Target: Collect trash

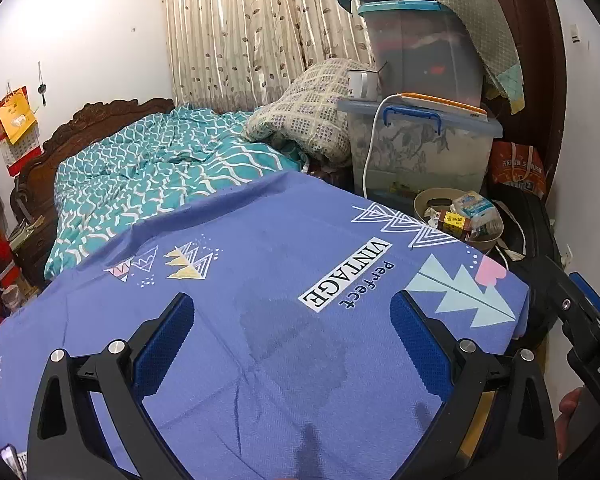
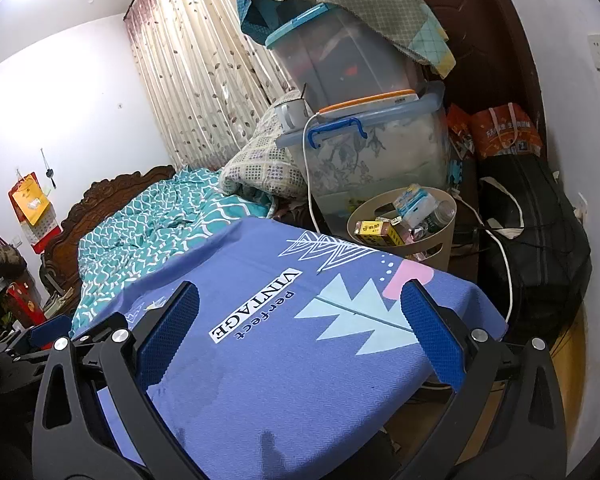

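We see our left hand-held gripper (image 1: pixel 292 314) spread wide and empty above the blue cloth-covered counter (image 1: pixel 260 264). Beyond its far corner stands a beige trash bin (image 1: pixel 422 200) holding packets, beside stacked plastic boxes (image 1: pixel 420 148) and the bed (image 1: pixel 148 176).

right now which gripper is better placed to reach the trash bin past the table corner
Probably the right gripper: in its view the beige bin sits just beyond the blue cloth's corner. From the left gripper, the bin lies further off to its right. Both are open and empty.
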